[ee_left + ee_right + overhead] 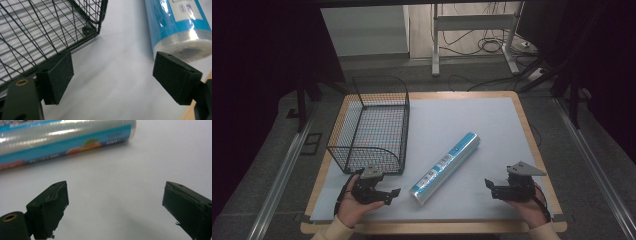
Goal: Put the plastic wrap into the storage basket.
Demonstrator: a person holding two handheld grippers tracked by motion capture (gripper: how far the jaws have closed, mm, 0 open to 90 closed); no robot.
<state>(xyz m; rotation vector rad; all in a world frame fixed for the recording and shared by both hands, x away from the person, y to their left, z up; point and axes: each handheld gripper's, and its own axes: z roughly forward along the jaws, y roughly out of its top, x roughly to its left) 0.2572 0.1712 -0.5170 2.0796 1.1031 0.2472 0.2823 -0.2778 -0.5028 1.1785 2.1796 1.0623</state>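
Observation:
A long roll of cling film [446, 168] in blue and clear wrap lies slantwise on the grey mat, near end toward the front. A black wire basket [371, 127] stands at the left of the table. My left gripper [392, 196] rests near the front edge, between the basket and the roll's near end, jaws wide apart with nothing between them. The left gripper view has the basket [45, 30] at left and the roll's end [180, 27] at right. My right gripper [488, 186] sits right of the roll, open and empty, facing the roll [65, 137].
The grey mat [462, 125] covers a wooden table with a rim showing at its edges. Beyond the far edge stand white desk legs [435, 45] and floor cables [492, 45]. Bare mat lies between the roll and the right gripper.

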